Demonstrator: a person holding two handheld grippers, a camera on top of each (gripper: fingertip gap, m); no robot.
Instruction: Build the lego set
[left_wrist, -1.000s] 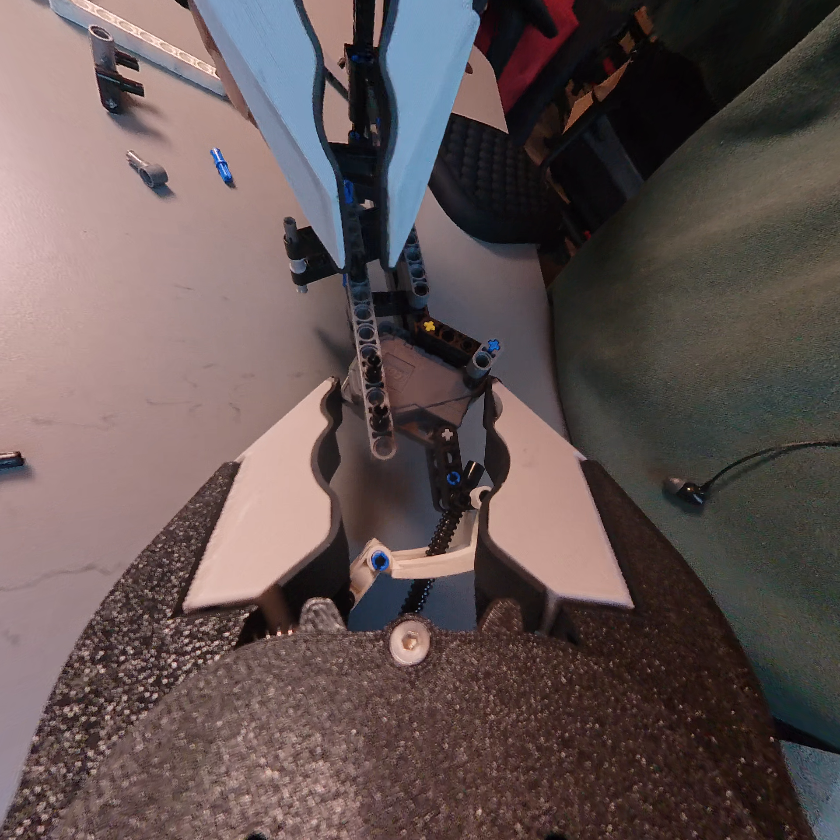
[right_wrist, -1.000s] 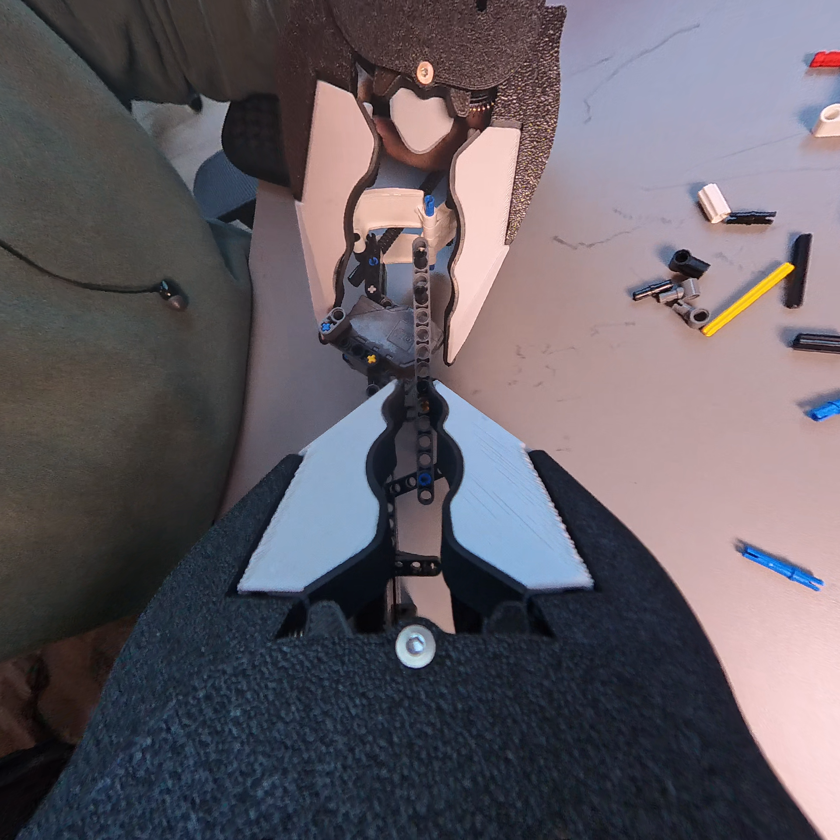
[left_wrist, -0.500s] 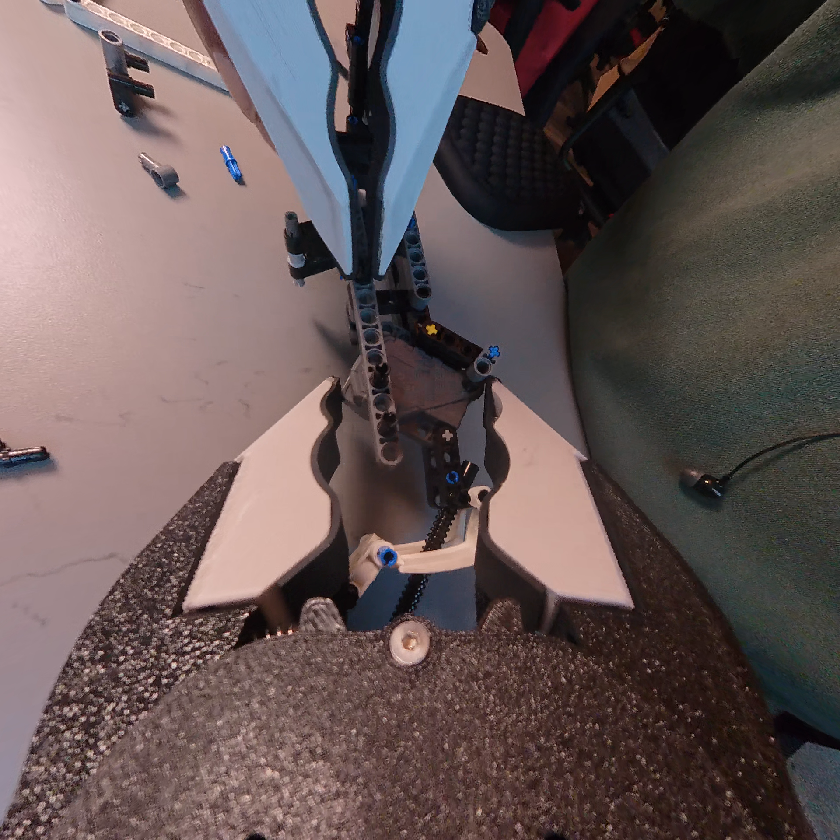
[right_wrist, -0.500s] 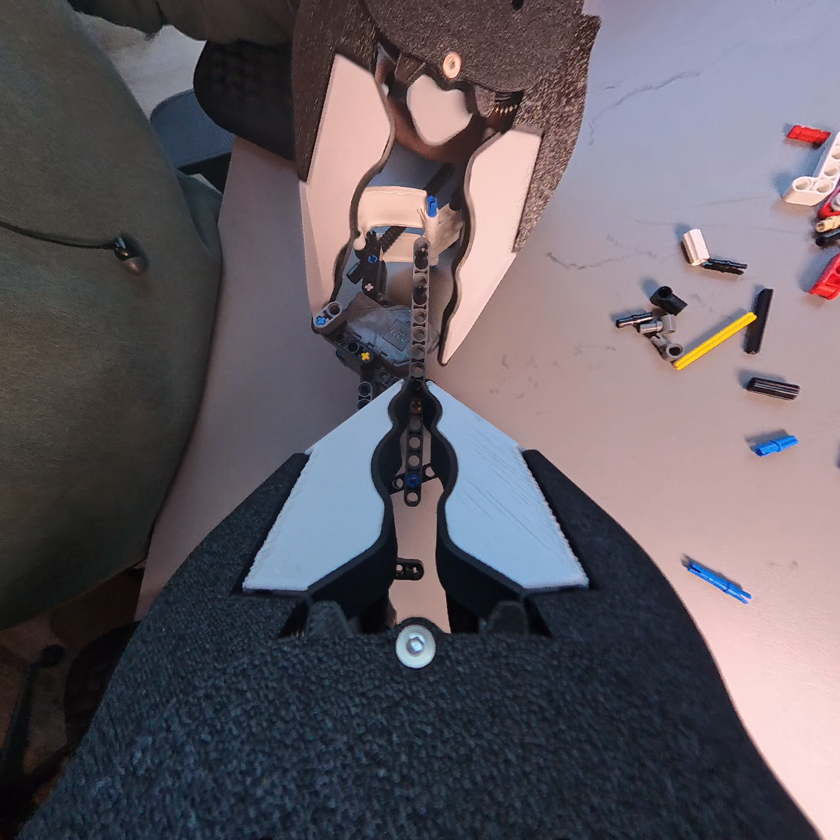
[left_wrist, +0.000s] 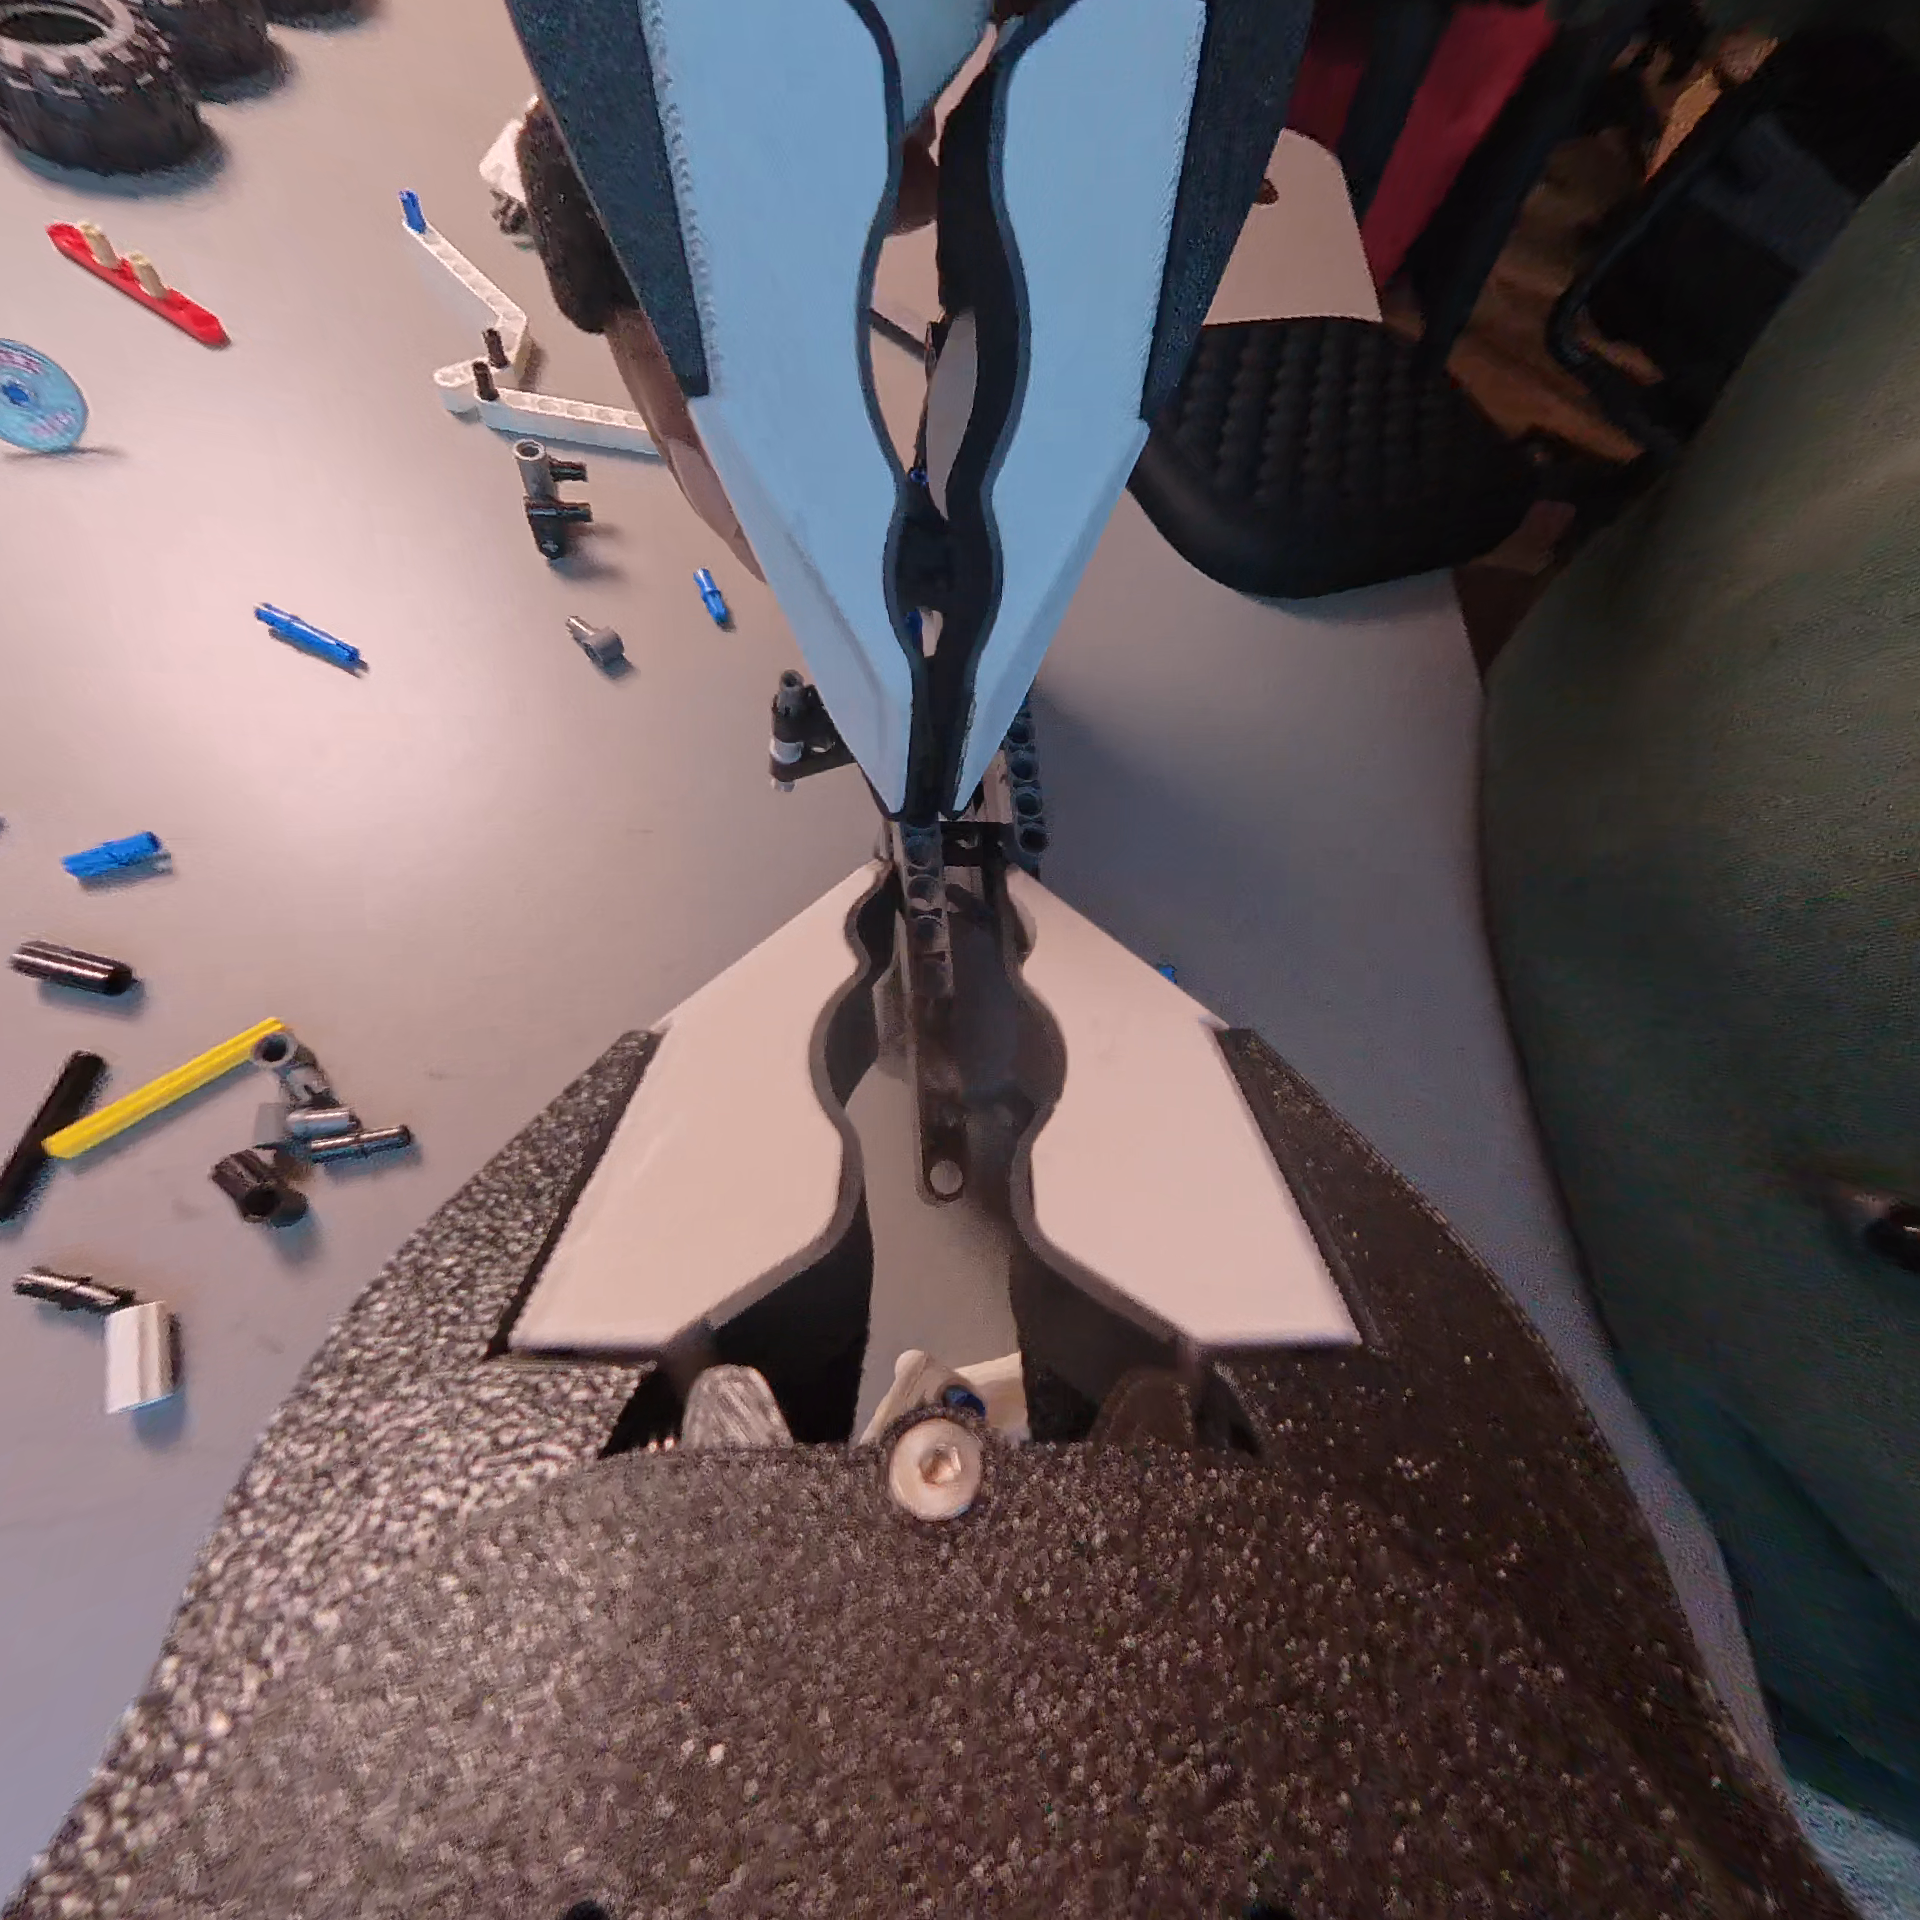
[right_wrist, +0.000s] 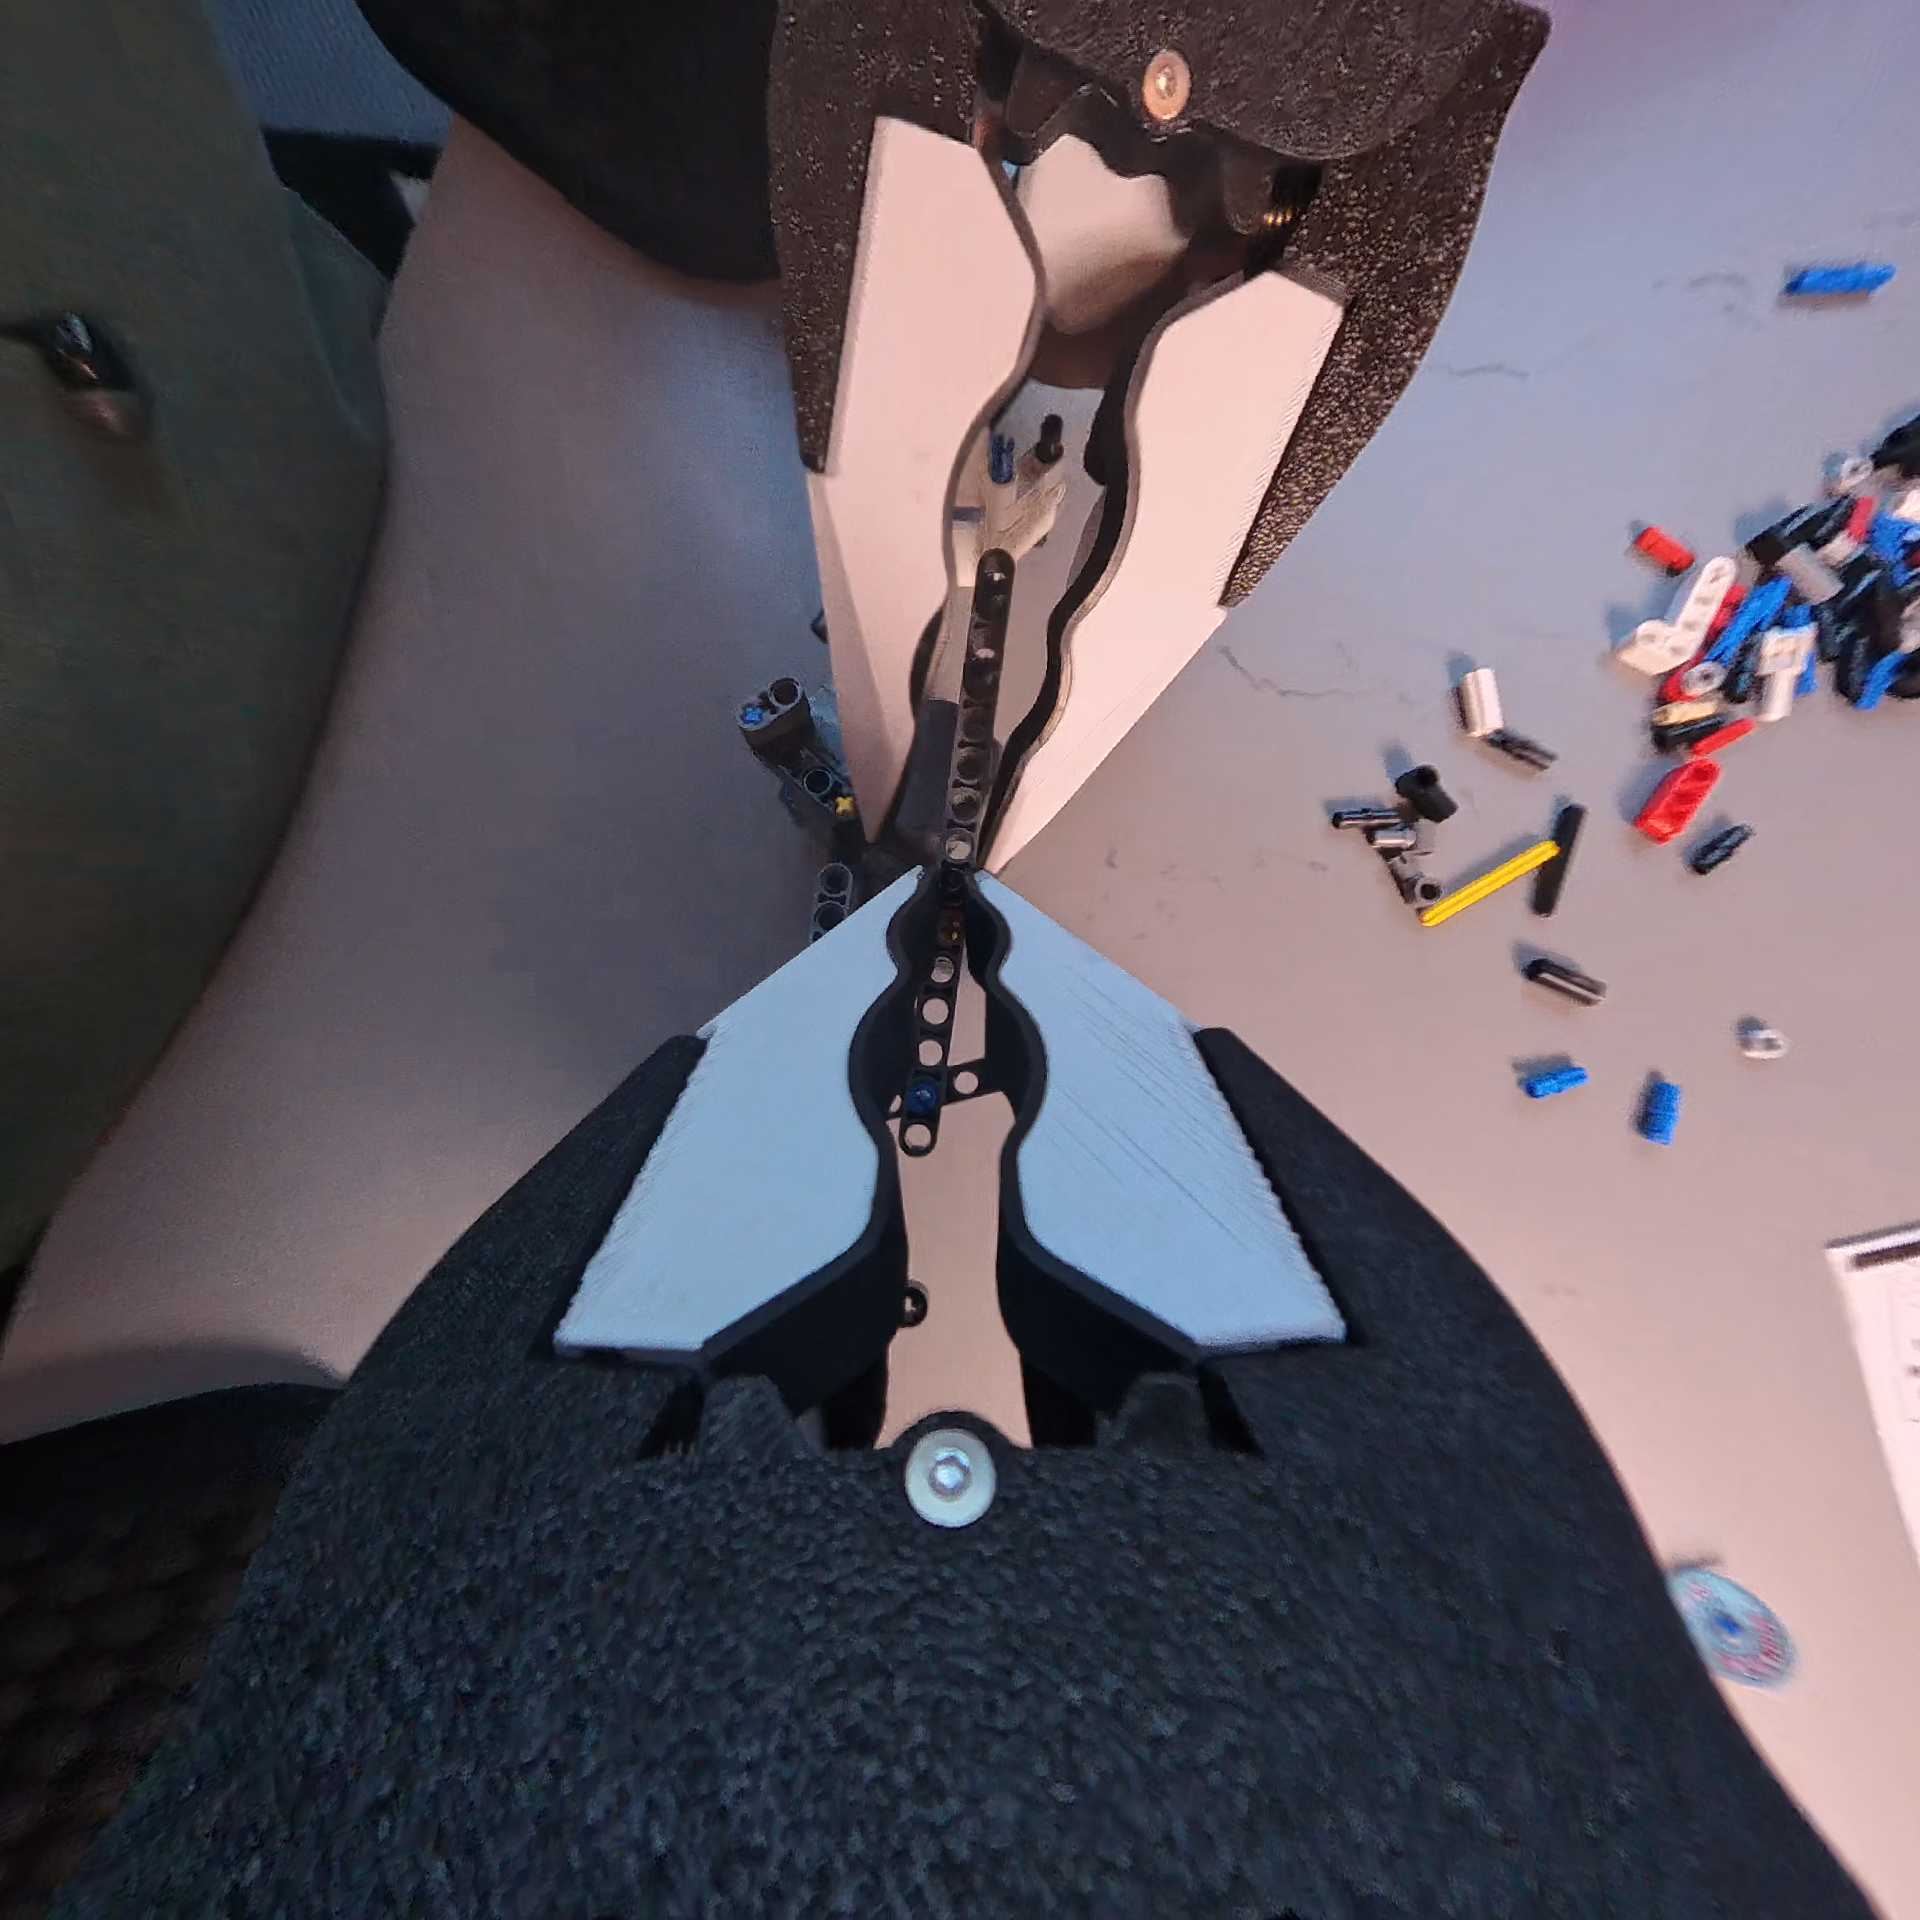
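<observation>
A dark lego assembly with a long grey holed beam hangs between my two grippers, above the grey table. My left gripper has its fingers drawn in around the assembly's body and the beam. My right gripper is shut on the beam at its tips. Each gripper shows in the other's view: the right one comes in from the top, and the left one faces me tip to tip. A grey connector end and a black pin piece stick out sideways.
Loose pieces lie on the table: a yellow axle, a red beam, a white angled beam, tyres, blue pins, a mixed pile and a booklet. Green fabric and a black chair lie past the table edge. The grippers are tip to tip, or close to it. The yellow axle is about 15 cm from both grippers' fingertips. It turns up in the right wrist view as well.
My left gripper has gone from wide open to closed around the assembly and has moved forward along it. My right gripper stays shut on the beam. More of the table shows now.
</observation>
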